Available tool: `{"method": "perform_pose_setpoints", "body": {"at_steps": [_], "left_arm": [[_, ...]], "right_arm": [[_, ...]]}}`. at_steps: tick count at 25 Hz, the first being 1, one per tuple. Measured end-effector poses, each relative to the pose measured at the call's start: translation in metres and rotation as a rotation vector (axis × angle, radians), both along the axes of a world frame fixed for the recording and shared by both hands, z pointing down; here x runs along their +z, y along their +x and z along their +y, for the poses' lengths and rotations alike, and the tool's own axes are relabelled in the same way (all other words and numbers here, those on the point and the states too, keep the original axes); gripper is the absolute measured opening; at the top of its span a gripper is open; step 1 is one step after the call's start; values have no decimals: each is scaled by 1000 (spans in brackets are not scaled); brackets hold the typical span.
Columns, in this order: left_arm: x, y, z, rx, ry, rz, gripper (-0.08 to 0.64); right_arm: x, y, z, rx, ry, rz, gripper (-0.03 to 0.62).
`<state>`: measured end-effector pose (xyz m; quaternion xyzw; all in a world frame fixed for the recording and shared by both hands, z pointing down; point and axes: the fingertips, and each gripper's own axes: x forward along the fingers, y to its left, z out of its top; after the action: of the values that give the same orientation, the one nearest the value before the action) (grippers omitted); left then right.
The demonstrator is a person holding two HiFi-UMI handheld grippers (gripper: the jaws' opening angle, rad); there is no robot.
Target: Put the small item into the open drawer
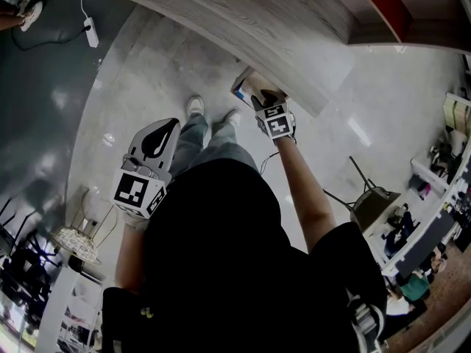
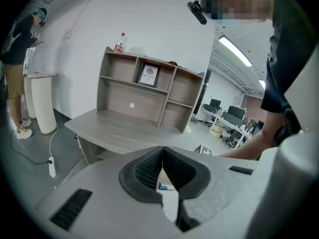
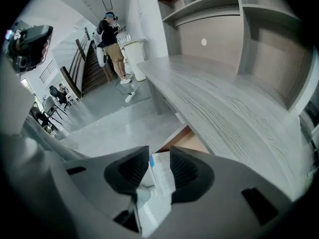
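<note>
My right gripper [image 1: 263, 98] reaches under the front edge of the grey wooden desk [image 1: 221, 20], over the open drawer [image 1: 249, 81] with its light wood bottom [image 3: 193, 141]. In the right gripper view a small white box with a blue edge [image 3: 162, 176] sits between the jaws of that gripper [image 3: 159, 158], which stand apart; I see no firm squeeze on it. My left gripper [image 1: 157, 137] hangs lower left, away from the desk, shut and empty. In the left gripper view its fingertips [image 2: 162, 151] meet, aimed toward the desk [image 2: 119, 128].
A shelf unit [image 2: 149, 93] stands on the desk with a bottle [image 2: 119, 43] on top. A power strip [image 1: 91, 31] and cable lie on the floor at the left. A chair [image 1: 368, 201] is to the right. Another person [image 2: 15, 59] stands by a white pedestal [image 2: 42, 101].
</note>
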<state>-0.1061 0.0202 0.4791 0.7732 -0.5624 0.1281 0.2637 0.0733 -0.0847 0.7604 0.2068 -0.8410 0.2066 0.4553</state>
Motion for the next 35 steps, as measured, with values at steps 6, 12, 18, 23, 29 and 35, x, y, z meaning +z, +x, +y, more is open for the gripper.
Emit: {"method": "perform_pose_setpoints", "body": {"at_steps": [6,12,18,23,29,35], "left_arm": [[-3,2,3,7,12,4,5],[-6,4,0,20,35,11,5],[-13,7,-6,47,71,22,5],[-21,16,-18,69,96,34,5],[-27,25,-39,109,130,48,5],[-33,33,-59,150,160,66,5]], "right_arm": [[-11,0,3,8,19,-14,133],[-33,-1,3,10,57,-23,130],[-73,-5,2,36,115,-73,112],[-118,1,-2,69,179,-121,95],[-170,4,-6,105,254,-173,69],[-217,9,-7,135,346,-214,37]]}}
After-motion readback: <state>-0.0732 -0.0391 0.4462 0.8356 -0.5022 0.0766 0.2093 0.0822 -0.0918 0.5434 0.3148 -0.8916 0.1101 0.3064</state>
